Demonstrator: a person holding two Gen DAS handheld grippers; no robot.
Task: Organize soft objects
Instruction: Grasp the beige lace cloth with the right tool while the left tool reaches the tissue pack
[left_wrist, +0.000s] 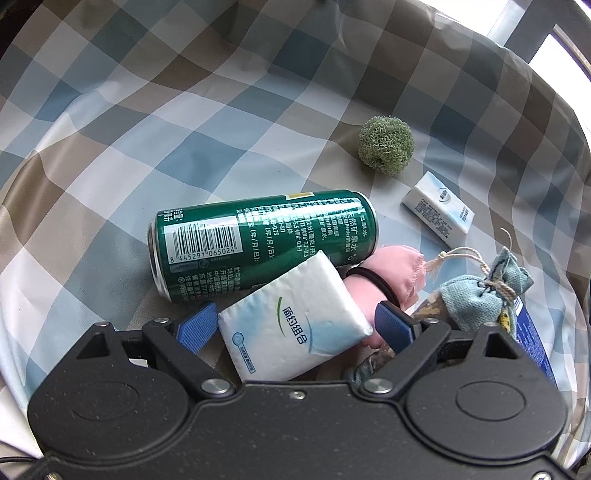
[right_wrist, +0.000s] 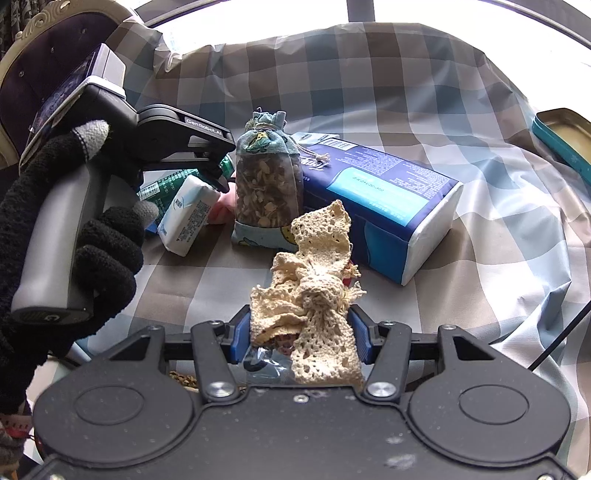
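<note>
My left gripper (left_wrist: 293, 325) is shut on a white tissue pack (left_wrist: 291, 317), held tilted above the checked cloth; the pack also shows in the right wrist view (right_wrist: 188, 214). Just behind it lie a green can (left_wrist: 258, 240) and a pink cloth pouch (left_wrist: 395, 277) with a black band. My right gripper (right_wrist: 301, 336) is shut on a cream crochet doily (right_wrist: 314, 288), bunched between the blue pads. A blue sachet of dried petals (right_wrist: 267, 184) stands ahead of it, and its tied top shows in the left wrist view (left_wrist: 480, 295).
A large blue tissue package (right_wrist: 380, 199) lies right of the sachet. A green knitted ball (left_wrist: 386, 144) and a small tissue pack (left_wrist: 437, 212) lie farther back. A teal tin (right_wrist: 565, 136) sits at the far right. The left handle and gloved hand (right_wrist: 74, 229) fill the left side.
</note>
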